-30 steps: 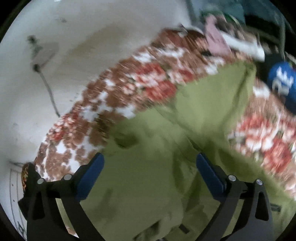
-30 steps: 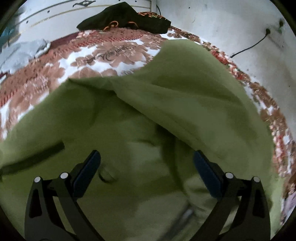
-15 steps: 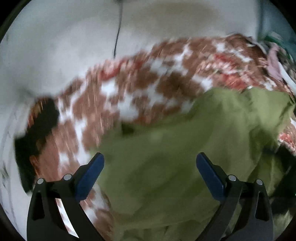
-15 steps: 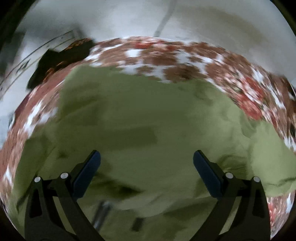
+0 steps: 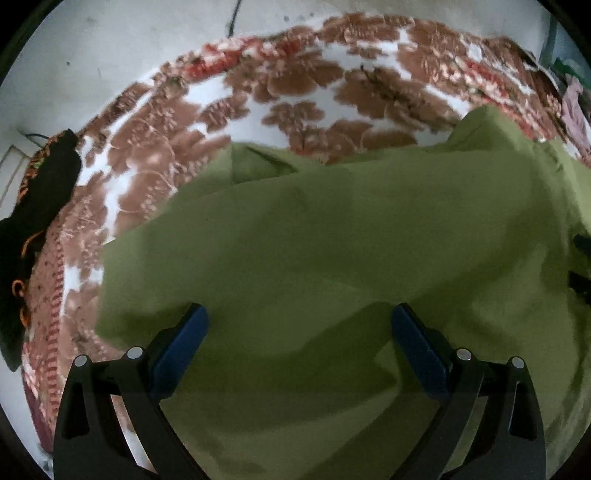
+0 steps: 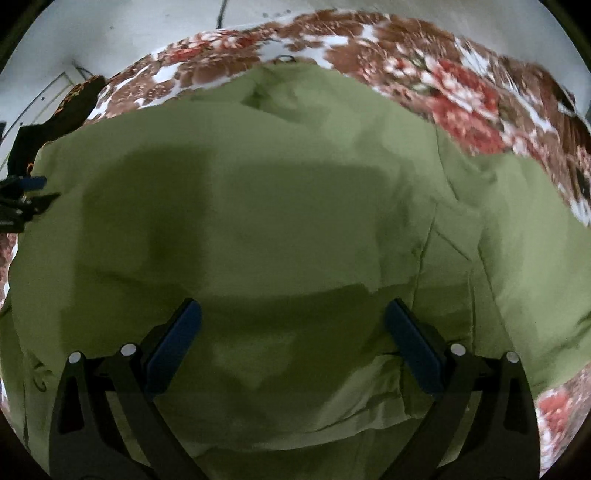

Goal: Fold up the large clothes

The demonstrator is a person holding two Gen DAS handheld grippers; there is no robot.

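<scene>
One olive-green garment (image 5: 332, 258) lies spread over one bed with a floral cover (image 5: 303, 92). One black cloth with orange trim (image 5: 33, 206) sits at the bed's far left corner, against one pale wall (image 5: 110, 44), down which one dark cable (image 6: 221, 11) runs. Two tools show: the left tool (image 5: 297, 325) and the right tool (image 6: 293, 317), each with two blue-padded fingers, four pads in all

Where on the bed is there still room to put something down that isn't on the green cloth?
The widest bare patch of flowered bedspread lies beyond the green garment, between its far edge and the white wall. A narrower strip runs along the garment's left side, toward the black garment. The far right corner is crowded with piled clothes.
</scene>
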